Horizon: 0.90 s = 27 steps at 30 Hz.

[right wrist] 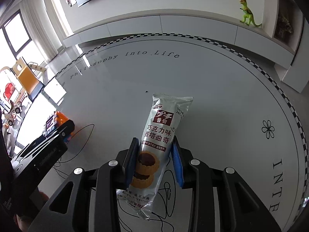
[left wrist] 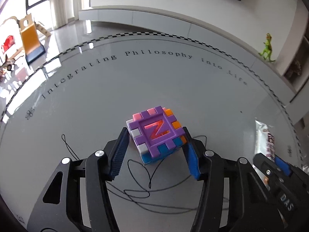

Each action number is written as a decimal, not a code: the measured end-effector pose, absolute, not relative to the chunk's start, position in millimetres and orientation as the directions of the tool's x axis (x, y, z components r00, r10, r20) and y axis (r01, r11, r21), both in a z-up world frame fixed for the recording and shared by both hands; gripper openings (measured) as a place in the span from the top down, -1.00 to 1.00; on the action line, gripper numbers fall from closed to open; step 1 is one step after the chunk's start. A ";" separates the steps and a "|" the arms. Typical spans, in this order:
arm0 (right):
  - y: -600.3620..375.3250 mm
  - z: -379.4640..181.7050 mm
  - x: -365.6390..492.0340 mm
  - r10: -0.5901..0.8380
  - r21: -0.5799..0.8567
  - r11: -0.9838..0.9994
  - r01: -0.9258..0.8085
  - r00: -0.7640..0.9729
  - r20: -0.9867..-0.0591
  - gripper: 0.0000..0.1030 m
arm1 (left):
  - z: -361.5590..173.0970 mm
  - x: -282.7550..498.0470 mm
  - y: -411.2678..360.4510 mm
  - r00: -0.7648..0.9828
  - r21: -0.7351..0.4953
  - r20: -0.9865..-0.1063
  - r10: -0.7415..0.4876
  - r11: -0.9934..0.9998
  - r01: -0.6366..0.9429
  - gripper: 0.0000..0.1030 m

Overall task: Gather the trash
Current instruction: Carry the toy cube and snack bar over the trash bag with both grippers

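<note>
The right gripper point(right wrist: 154, 154) is clamping the cookie wrapper point(right wrist: 156, 141) at centre frame, above the table point(right wrist: 212, 96). Keep pressure even. The left gripper point(left wrist: 156, 145) is bracketing the puzzle cube point(left wrist: 156, 133) at lower centre, jaws apart; contact cannot be confirmed.

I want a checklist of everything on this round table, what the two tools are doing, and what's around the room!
Surface: round grey glass table with printed lettering and a checkered rim.
Job's things: silver cookie wrapper, lying lengthwise between the right tool's fingers.
Clutter: colourful puzzle cube with a Z on its purple top.
Grippers: left tool straddles the cube, pads at or near its sides; right tool is closed on the wrapper.
Cables: nothing seen; the black loops look printed on the table.
Surroundings: green toy dinosaur on a white ledge, orange toy slide by the window.
</note>
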State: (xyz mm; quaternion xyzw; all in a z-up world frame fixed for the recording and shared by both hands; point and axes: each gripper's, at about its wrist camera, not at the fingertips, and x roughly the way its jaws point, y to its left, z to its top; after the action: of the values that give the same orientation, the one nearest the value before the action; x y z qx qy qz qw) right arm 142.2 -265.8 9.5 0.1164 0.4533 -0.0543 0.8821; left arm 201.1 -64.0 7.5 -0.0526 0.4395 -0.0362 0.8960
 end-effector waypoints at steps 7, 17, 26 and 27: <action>-260.8 9.9 133.1 0.025 0.164 0.967 0.194 0.570 -0.821 0.31 | 11.0 172.2 -46.4 0.602 -0.162 -0.785 -0.147 0.986 0.029 -0.04; -236.5 23.2 99.3 0.049 0.160 0.976 0.146 0.574 -0.818 0.31 | 27.6 113.8 -31.9 0.615 -0.139 -0.776 -0.139 0.989 0.047 -0.04; -195.8 42.5 50.6 0.102 0.166 0.984 0.057 0.586 -0.804 0.31 | 41.8 55.4 -4.7 0.623 -0.140 -0.770 -0.137 0.989 0.044 -0.04; -190.2 44.3 44.0 0.110 0.167 0.985 0.045 0.587 -0.802 0.31 | 43.7 46.4 0.4 0.628 -0.139 -0.767 -0.131 0.990 0.036 -0.04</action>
State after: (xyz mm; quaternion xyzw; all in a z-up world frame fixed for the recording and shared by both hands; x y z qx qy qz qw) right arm 44.0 -190.2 44.3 0.0850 0.4543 0.0184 0.8866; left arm 46.4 0.4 43.7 -0.0554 0.4287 -0.0462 0.9006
